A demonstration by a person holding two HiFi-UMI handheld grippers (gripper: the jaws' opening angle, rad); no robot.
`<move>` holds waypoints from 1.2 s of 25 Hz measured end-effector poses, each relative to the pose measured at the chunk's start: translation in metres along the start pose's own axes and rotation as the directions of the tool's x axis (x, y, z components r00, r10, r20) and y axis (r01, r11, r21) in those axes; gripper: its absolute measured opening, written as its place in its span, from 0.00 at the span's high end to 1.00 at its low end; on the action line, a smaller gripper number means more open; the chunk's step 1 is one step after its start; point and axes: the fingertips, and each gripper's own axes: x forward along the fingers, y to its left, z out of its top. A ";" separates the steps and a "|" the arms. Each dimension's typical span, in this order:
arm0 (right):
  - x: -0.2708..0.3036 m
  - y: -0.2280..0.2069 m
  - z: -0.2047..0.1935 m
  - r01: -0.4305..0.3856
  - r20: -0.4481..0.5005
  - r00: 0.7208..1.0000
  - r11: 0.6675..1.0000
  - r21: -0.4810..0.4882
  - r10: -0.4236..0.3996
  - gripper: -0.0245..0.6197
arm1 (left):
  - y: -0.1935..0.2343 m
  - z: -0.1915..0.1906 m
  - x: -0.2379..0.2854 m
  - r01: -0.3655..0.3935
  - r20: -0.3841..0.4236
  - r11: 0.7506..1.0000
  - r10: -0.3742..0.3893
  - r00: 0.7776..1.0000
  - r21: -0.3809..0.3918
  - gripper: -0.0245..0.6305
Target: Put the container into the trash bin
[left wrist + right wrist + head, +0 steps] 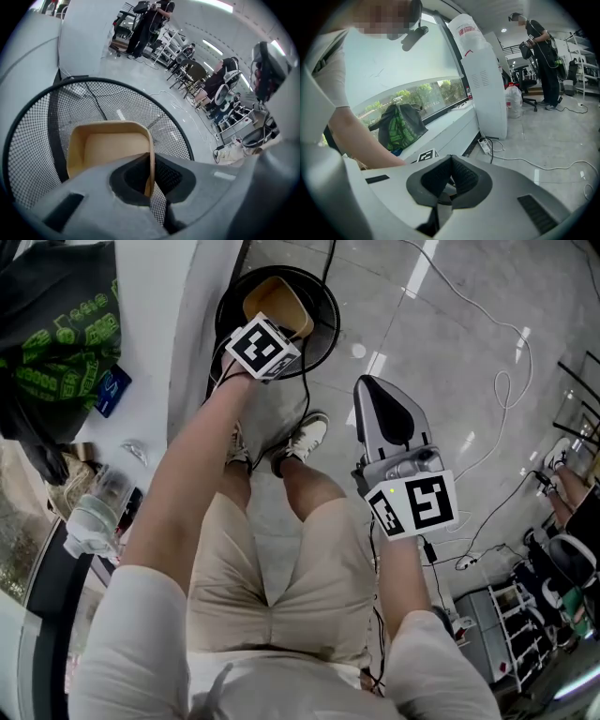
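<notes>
A tan, open-topped container (110, 145) hangs just over the mouth of a round black mesh trash bin (33, 140). My left gripper (151, 176) is shut on the container's thin right wall. From the head view the container (274, 301) shows inside the ring of the bin's rim (328, 306), with the left gripper (279, 326) mostly hidden under its marker cube. Over the floor to the right of the bin, my right gripper (375, 395) is held apart from it. Its jaws (449, 176) are shut with nothing between them.
The bin stands on a glossy grey floor beside a white ledge (155, 306) with a green-and-black bag (56, 343) on it. Cables (497, 381) trail across the floor. My shoes (300, 442) are just short of the bin. A white appliance (485, 79), chairs and a standing person (543, 61) lie farther off.
</notes>
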 end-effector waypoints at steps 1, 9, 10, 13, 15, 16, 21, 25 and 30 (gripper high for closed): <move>0.002 -0.002 0.000 0.001 0.001 1.000 1.000 -0.002 -0.001 0.96 | 0.002 0.000 0.003 0.010 -0.004 1.000 -0.011 1.000 -0.025 0.93; 0.014 -0.014 -0.011 0.006 0.001 1.000 1.000 -0.004 -0.006 0.96 | 0.019 -0.008 0.032 0.040 -0.070 0.995 -0.047 0.996 -0.089 0.93; 0.016 -0.015 -0.014 0.006 0.000 1.000 1.000 -0.005 -0.006 0.96 | 0.022 -0.008 0.035 0.041 -0.076 0.995 -0.048 0.996 -0.093 0.93; 0.018 -0.020 -0.022 0.011 -0.009 1.000 1.000 -0.016 -0.011 0.96 | 0.028 -0.009 0.045 0.049 -0.090 0.993 -0.059 0.994 -0.108 0.93; 0.020 -0.025 -0.027 0.017 -0.013 1.000 1.000 -0.026 -0.018 0.96 | 0.029 -0.010 0.054 0.058 -0.094 0.992 -0.069 0.993 -0.109 0.93; 0.022 -0.027 -0.029 0.021 -0.011 1.000 0.999 -0.027 -0.021 0.96 | 0.031 -0.010 0.058 0.060 -0.098 0.992 -0.071 0.993 -0.110 0.93; 0.030 -0.034 -0.034 0.030 0.003 1.000 0.999 -0.028 -0.030 0.96 | 0.039 -0.017 0.073 0.063 -0.135 0.991 -0.079 0.988 -0.115 0.93; 0.033 -0.035 -0.036 0.031 0.005 0.999 0.999 -0.035 -0.031 0.96 | 0.043 -0.022 0.082 0.065 -0.156 0.992 -0.081 0.984 -0.107 0.93; 0.034 -0.040 -0.038 0.040 0.006 0.999 0.999 -0.031 -0.040 0.96 | 0.048 -0.021 0.085 0.049 -0.153 0.994 -0.064 0.986 -0.100 0.93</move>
